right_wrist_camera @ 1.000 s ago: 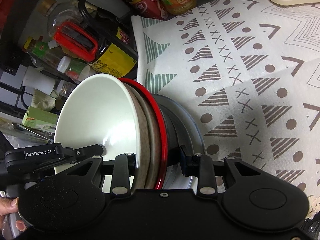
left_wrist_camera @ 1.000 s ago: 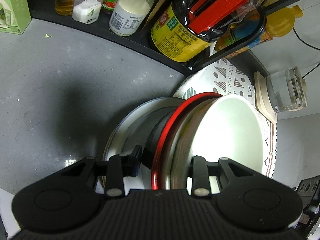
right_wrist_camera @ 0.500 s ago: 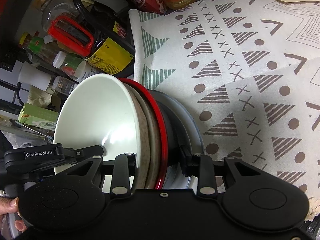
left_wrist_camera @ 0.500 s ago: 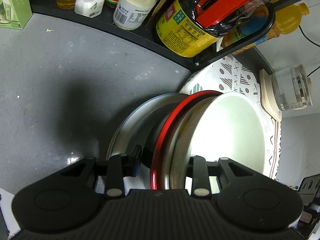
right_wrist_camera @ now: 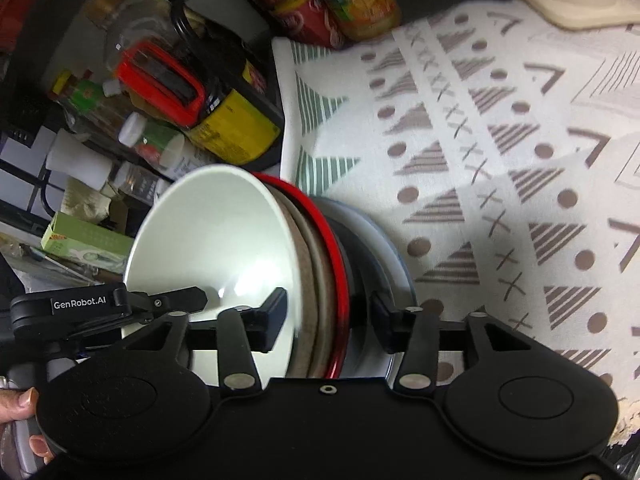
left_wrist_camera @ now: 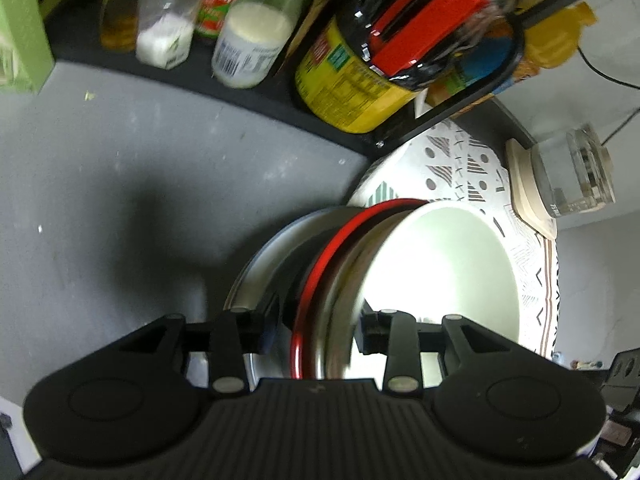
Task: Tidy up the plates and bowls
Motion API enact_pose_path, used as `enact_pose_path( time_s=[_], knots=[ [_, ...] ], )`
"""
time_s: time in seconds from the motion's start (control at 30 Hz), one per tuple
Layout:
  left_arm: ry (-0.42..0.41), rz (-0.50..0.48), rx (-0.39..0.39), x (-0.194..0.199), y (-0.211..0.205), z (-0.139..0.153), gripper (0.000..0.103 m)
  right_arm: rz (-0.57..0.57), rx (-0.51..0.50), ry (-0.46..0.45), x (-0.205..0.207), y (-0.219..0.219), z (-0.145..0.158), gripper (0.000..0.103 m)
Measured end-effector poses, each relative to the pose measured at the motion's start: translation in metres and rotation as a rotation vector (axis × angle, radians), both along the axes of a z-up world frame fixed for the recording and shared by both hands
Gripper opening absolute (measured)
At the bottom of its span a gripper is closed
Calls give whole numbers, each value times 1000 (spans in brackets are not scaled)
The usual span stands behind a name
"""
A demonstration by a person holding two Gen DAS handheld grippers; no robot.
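A nested stack fills both wrist views: a white bowl (left_wrist_camera: 444, 280) in a beige bowl, in a red-rimmed black bowl (left_wrist_camera: 316, 280), over a silver plate (left_wrist_camera: 260, 268). My left gripper (left_wrist_camera: 316, 328) is shut on the stack's rims, one finger inside the white bowl, the other behind the red-rimmed bowl. My right gripper (right_wrist_camera: 328, 320) is shut on the same stack from the opposite side; the white bowl (right_wrist_camera: 212, 240), red rim (right_wrist_camera: 332, 248) and silver plate (right_wrist_camera: 384, 248) show there. The left gripper's finger (right_wrist_camera: 132, 304) reaches into the bowl.
A black rack with bottles and jars (left_wrist_camera: 248, 44) and a yellow-labelled jug with a red handle (left_wrist_camera: 384, 60) stands behind. A patterned cloth (right_wrist_camera: 500, 140) covers the counter to the right, grey counter (left_wrist_camera: 100, 180) to the left. A glass kettle on a beige base (left_wrist_camera: 560, 184) stands far right.
The stack, held by both grippers, has shifted slightly toward the rack, which looms larger; the grips are unchanged.
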State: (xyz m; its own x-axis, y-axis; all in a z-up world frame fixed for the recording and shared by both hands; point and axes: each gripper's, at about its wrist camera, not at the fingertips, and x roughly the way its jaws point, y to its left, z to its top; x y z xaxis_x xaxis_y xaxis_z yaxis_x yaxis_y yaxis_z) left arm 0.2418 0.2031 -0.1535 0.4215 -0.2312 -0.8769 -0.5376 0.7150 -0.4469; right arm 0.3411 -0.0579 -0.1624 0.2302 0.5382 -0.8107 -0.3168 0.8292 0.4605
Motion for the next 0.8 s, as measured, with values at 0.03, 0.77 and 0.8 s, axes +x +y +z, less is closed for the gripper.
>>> enact_pose_path(
  time_s=[0.03, 0.77, 0.8],
  knots=[
    [-3, -7, 5, 0, 0, 2, 38, -9, -4, -17, -1, -1, 3, 53],
    [-155, -43, 153, 9, -13, 51, 71, -214, -50, -227, -21, -66, 46, 93],
    [-170, -44, 158, 9, -15, 54, 71, -224, -50, -238, -22, -70, 48, 94]
  ],
)
